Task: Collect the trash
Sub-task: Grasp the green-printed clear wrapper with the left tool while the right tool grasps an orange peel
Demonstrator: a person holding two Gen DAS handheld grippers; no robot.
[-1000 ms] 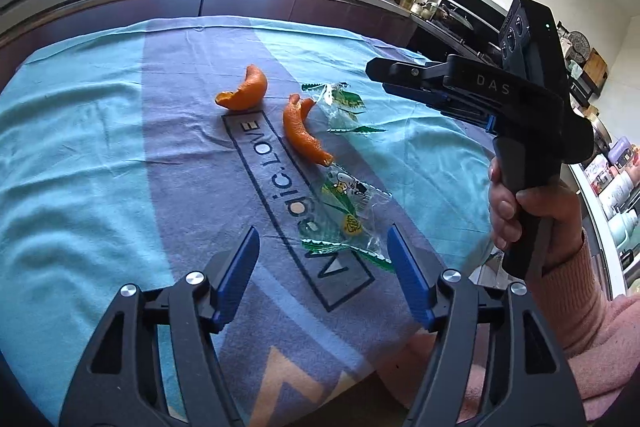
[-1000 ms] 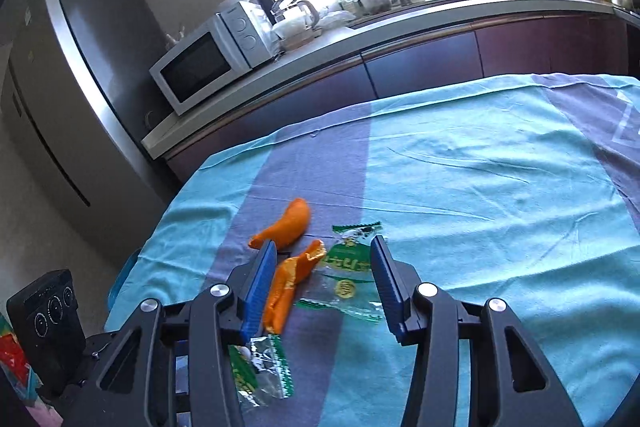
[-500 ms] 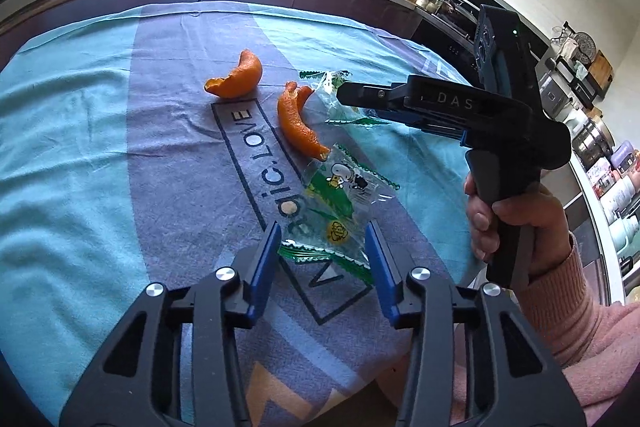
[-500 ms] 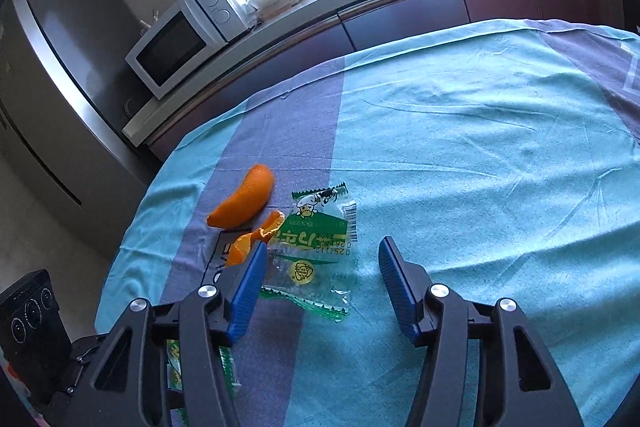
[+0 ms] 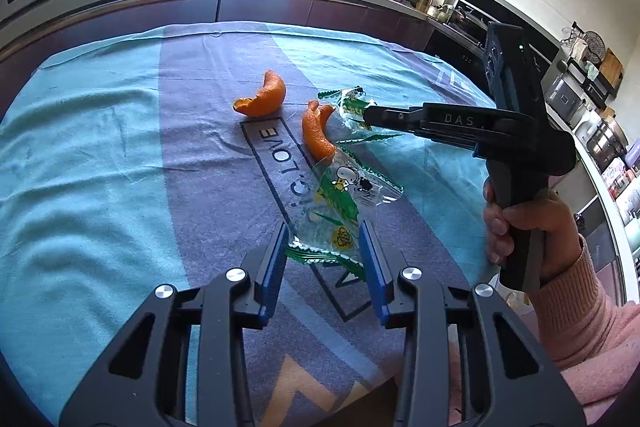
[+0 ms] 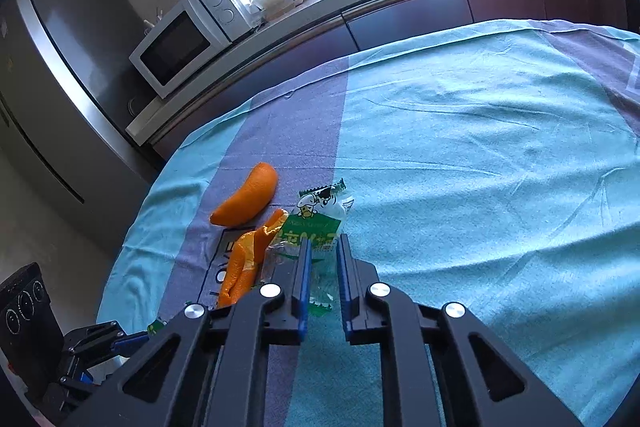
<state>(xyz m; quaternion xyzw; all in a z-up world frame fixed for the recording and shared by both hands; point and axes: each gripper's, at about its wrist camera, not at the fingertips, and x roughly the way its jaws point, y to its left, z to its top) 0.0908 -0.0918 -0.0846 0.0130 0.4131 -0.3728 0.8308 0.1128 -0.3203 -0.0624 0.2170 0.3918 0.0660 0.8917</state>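
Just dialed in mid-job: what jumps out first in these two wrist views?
Two bright orange peels lie mid-table on the teal and purple tablecloth. Beside them are two clear green-printed snack wrappers: the right gripper has narrowed around the far wrapper, and the left gripper straddles the near wrapper, jaws apart.
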